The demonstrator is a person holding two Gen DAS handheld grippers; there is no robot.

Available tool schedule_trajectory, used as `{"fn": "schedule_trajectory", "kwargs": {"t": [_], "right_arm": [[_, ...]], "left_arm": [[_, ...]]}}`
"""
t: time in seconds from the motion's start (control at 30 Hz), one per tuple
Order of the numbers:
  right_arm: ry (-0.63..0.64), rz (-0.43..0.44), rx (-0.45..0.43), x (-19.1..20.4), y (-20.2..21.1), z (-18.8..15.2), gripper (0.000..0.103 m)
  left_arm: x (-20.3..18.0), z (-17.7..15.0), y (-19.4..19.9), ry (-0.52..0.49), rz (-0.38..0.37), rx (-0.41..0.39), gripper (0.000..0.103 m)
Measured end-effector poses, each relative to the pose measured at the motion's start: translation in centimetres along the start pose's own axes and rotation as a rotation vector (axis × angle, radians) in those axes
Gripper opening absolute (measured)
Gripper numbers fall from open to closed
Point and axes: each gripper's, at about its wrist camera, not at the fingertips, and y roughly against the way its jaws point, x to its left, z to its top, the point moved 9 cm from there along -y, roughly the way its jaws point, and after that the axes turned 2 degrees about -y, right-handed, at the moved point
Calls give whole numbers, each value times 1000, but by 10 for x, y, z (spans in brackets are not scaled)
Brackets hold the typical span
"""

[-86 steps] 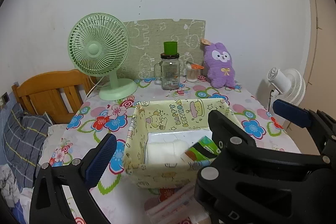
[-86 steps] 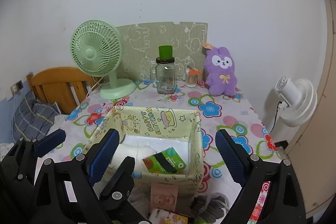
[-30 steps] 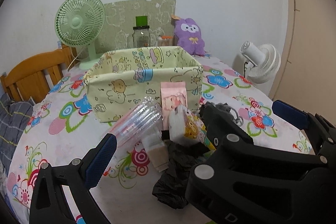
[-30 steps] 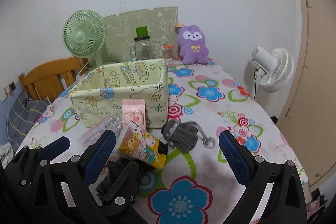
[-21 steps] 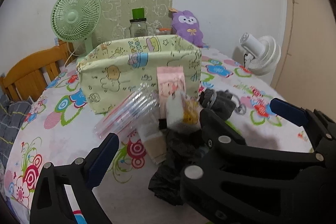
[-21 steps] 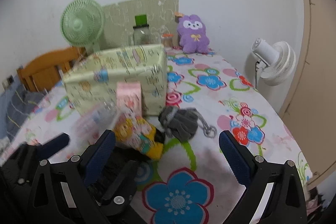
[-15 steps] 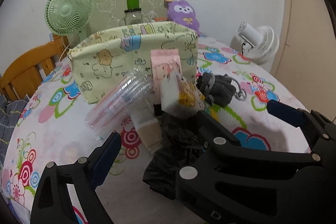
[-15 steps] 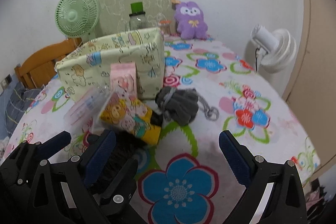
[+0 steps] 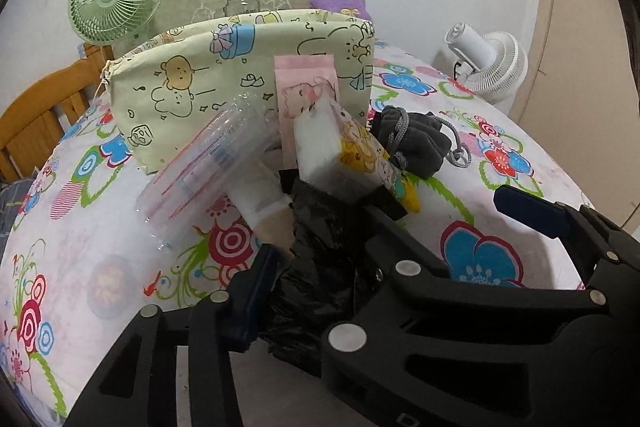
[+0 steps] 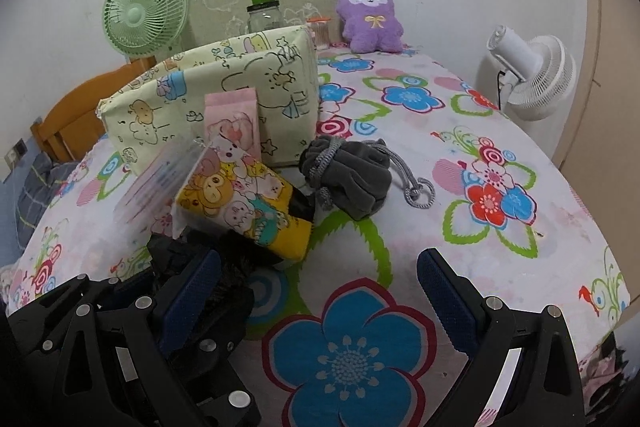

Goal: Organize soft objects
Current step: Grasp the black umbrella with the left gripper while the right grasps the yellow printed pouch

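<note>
Black plastic bag (image 9: 320, 267), crumpled on the table (image 9: 100, 227) at the near end of the pile in front of the fabric storage box (image 9: 240, 67), is what the left gripper (image 9: 316, 263) has come down on: in the left wrist view its jaws have just been closing, the blue left pad now against the bag's left side with the bag between the fingers, where a second ago they stood wide and higher. Far finger is hidden by the right gripper's black frame, so firm clamping is likely but not confirmed. Read: grasp step on the bag nearly done, lift to the box next. Bag touches the white-and-tan packet (image 9: 264, 203) and the yellow cartoon pack (image 9: 360, 155), and the clear sleeve of cups (image 9: 208, 171) leans just beside, so a lift may drag them. In the right wrist view the right gripper (image 10: 316, 291) hangs with pads wide apart and nothing between them, over bare flowered cloth, lower than a second ago. Grey drawstring pouch (image 10: 348, 179) lies free ahead of it, apart from the yellow pack (image 10: 244, 203). Open room to the right; the table's edge curves off near the white fan (image 10: 528, 75). Box rim is tall, needs a clear lift over.
</note>
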Motion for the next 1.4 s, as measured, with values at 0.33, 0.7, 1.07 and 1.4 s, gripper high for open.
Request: {"fn": "schedule_trajectory", "kwargs": {"t": [0.33,0.7,1.07,1.4], "right_arm": [[41,45,-28,23,7,6,100],[55,83,-29,47,2,13,100],[35,71,53,45,-22,2,99],[16,101,59,46,-22,2,76]], "left_arm": [[17,2,18,20,39,-43,49],[44,8,23,82,96,-73,48],[52,0,3,97,116,-21,48],[47,0,5,101,94,-21,47]]}}
